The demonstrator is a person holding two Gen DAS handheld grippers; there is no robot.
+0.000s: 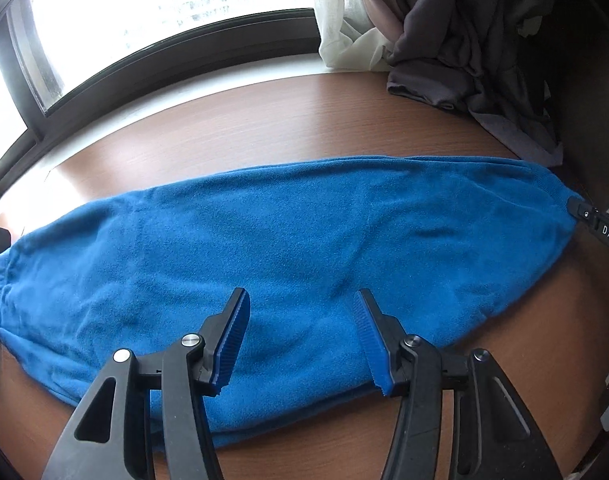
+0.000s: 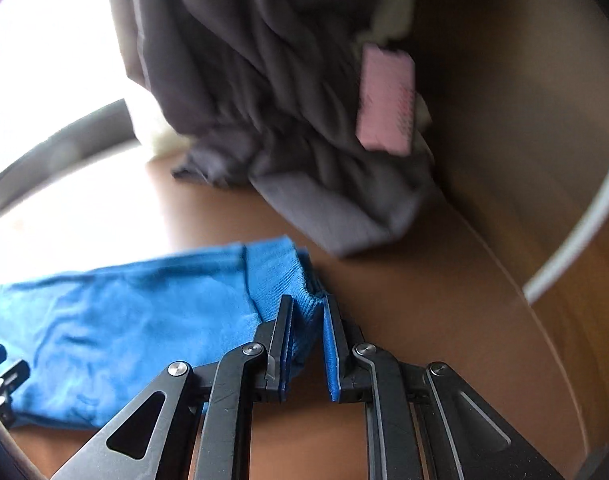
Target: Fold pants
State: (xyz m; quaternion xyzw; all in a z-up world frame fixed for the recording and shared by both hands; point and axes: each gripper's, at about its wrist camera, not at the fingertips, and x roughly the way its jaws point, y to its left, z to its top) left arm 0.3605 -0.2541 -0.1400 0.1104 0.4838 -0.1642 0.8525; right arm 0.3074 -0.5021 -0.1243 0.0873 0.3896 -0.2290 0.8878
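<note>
Nearby, grey clothes (image 2: 288, 120) crowd the pants (image 1: 264, 240); right gripper (image 2: 308, 308) pinches their cuff; left gripper (image 1: 300, 300) gapes.

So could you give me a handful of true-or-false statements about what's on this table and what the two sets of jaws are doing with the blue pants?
1. The blue pants lie stretched out on a brown wooden table. True.
2. The right gripper has its jaws pinched on the ribbed cuff at one end of the pants. True.
3. The left gripper is clamped tight on the fabric. False: its jaws stand apart above the middle of the pants, gripping nothing.
4. A heap of grey cloth lies at the far side of the table. True.
5. The pink tag is sewn on the blue pants. False: it sits on the grey cloth.
</note>
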